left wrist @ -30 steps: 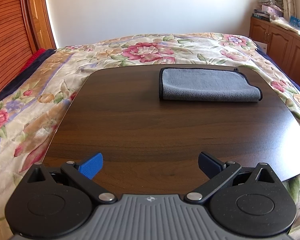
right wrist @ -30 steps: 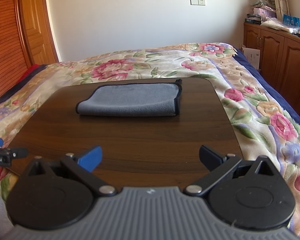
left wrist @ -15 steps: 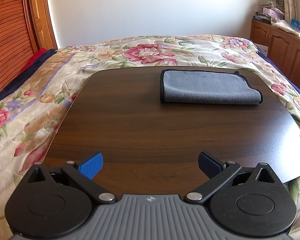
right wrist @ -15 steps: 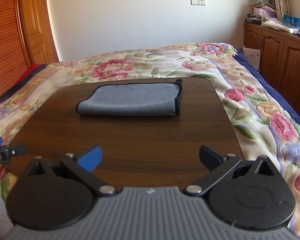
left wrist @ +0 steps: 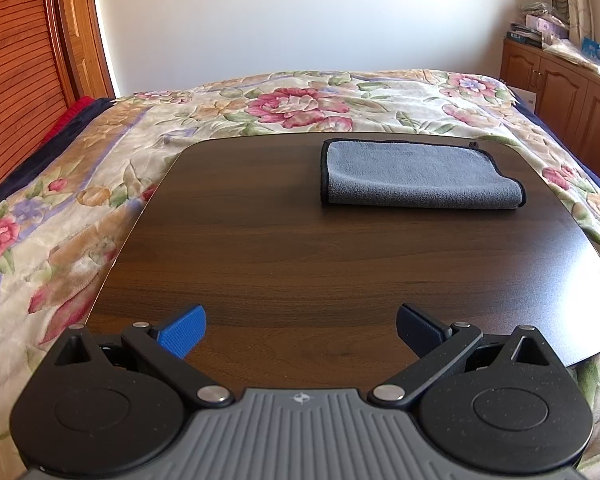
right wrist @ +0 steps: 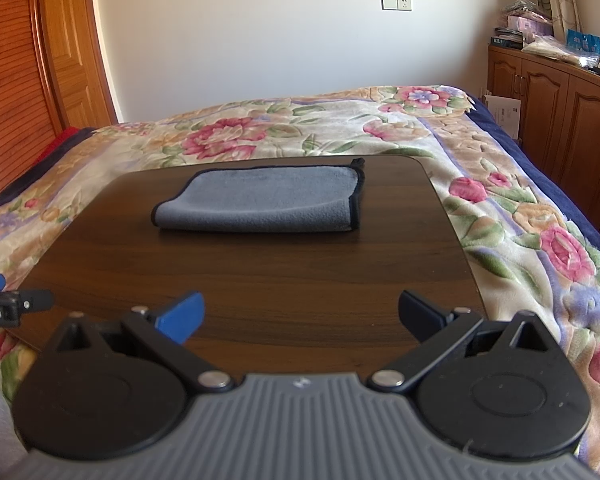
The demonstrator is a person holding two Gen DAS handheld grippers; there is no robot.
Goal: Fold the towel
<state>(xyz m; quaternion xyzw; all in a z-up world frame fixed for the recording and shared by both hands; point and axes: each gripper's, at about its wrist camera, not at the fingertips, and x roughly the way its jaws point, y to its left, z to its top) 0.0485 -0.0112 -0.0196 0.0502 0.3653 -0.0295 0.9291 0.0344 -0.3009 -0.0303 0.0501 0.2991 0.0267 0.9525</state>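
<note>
Bedroom, dark tabletop point(left wrist: 300, 264) on floral bed point(left wrist: 80, 208). Lying folded at 12 o'clock: grey towel point(left wrist: 416, 178). Hovering wide-open, empty: left gripper point(left wrist: 300, 330), right gripper point(right wrist: 300, 314). Advising pinching both short-edge corners together.

both wrist cams low at the table's point(left wrist: 284, 264) near edge, facing the far wall, towel point(left wrist: 416, 176) point(right wrist: 268, 200) shared
</note>
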